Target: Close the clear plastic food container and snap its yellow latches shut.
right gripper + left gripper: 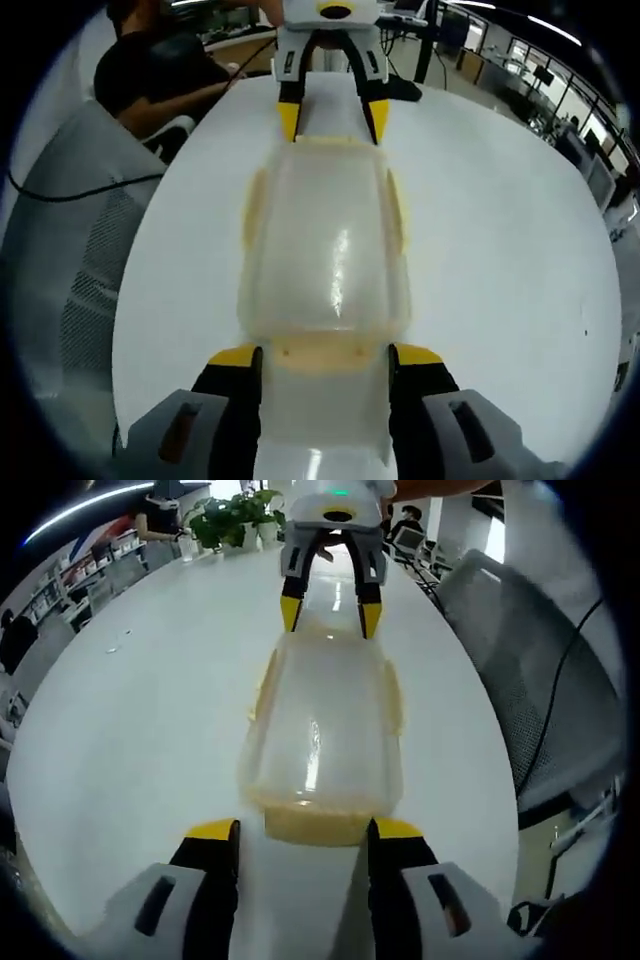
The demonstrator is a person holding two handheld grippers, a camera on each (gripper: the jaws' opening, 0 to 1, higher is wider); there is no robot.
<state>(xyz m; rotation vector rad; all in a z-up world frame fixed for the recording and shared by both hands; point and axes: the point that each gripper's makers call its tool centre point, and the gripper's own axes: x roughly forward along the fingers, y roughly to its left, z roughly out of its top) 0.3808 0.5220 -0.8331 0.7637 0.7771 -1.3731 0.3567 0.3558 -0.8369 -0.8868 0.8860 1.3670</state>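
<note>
container point(325, 735): clear plastic, smooth, catching glossy streaks of light
latches point(312, 826): pale yellow plastic, duller than the lid
desk point(140, 720): white, smooth, soft sheen
left tongs point(303, 832): black and grey hard plastic, yellow tips, matt
right tongs point(323, 355): same plastic, yellow tips
chair point(75, 270): grey mesh cloth back

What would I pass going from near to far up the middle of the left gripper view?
Left gripper → yellow latch → clear plastic food container → right gripper → potted plants at the white table's far end.
</note>
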